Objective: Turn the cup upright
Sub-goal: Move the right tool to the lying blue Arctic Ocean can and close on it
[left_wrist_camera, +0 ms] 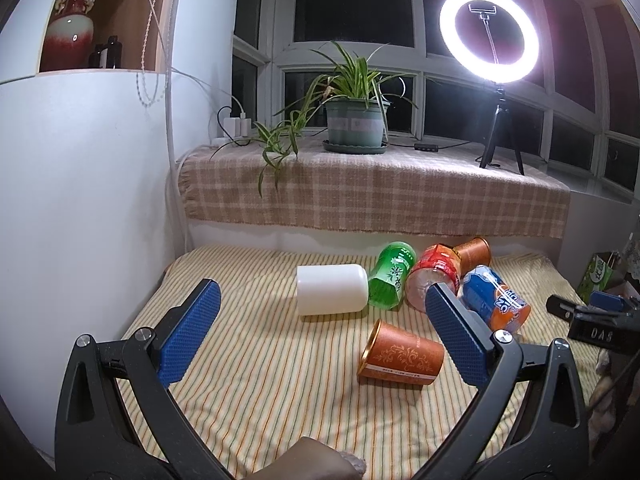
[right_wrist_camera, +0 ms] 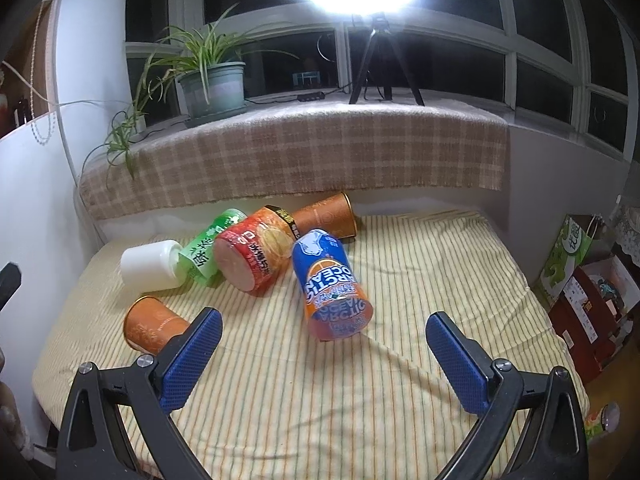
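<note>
Several cups lie on their sides on a striped cloth (left_wrist_camera: 260, 400). A white cup (left_wrist_camera: 332, 289) lies mid-table, with a green cup (left_wrist_camera: 390, 275), a red cup (left_wrist_camera: 434, 276), a blue-and-orange cup (left_wrist_camera: 496, 298) and a far brown cup (left_wrist_camera: 474, 251) beside it. A nearer brown cup (left_wrist_camera: 400, 354) lies in front. My left gripper (left_wrist_camera: 322, 328) is open and empty, above the cloth before the white and near brown cups. My right gripper (right_wrist_camera: 324, 350) is open and empty, just in front of the blue-and-orange cup (right_wrist_camera: 334, 286). The near brown cup (right_wrist_camera: 150, 326) is partly behind its left finger.
A ledge with a plaid cloth (left_wrist_camera: 372, 196) runs behind the table, holding a potted plant (left_wrist_camera: 354, 120) and a ring light on a tripod (left_wrist_camera: 490, 36). A white wall (left_wrist_camera: 80, 200) is on the left. Boxes and a green bag (right_wrist_camera: 576, 272) stand right of the table.
</note>
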Motion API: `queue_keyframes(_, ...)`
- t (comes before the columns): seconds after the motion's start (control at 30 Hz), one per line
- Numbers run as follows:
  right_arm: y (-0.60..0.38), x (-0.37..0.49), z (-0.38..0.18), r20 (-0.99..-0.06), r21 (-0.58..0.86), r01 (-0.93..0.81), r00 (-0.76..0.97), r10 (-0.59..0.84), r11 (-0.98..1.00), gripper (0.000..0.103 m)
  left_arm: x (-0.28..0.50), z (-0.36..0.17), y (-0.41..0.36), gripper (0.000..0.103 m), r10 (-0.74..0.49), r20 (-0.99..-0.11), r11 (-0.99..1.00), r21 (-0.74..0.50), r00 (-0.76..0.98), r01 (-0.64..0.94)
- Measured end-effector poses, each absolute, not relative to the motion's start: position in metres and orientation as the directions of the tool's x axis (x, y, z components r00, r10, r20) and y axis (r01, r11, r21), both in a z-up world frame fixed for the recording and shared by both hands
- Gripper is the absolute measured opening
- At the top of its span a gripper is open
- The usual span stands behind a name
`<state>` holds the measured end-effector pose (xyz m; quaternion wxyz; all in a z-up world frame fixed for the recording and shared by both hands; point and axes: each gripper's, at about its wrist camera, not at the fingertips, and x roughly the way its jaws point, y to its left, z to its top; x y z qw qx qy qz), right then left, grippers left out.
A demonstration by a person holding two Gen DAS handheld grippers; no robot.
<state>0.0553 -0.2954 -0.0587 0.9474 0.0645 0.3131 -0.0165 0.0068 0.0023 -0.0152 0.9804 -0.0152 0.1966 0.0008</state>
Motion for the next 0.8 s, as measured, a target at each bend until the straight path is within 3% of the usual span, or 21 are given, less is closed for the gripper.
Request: queue_keyframes(0.8, -0.33, 0.196, -0.088, -0.824, 0.211, -0.066, 0.525, 0.214, 0.975, 0.1, 0.0, -0.029, 0.031, 0.103, 0.042, -0.436, 0.997, -0.038, 0.899, -0.065)
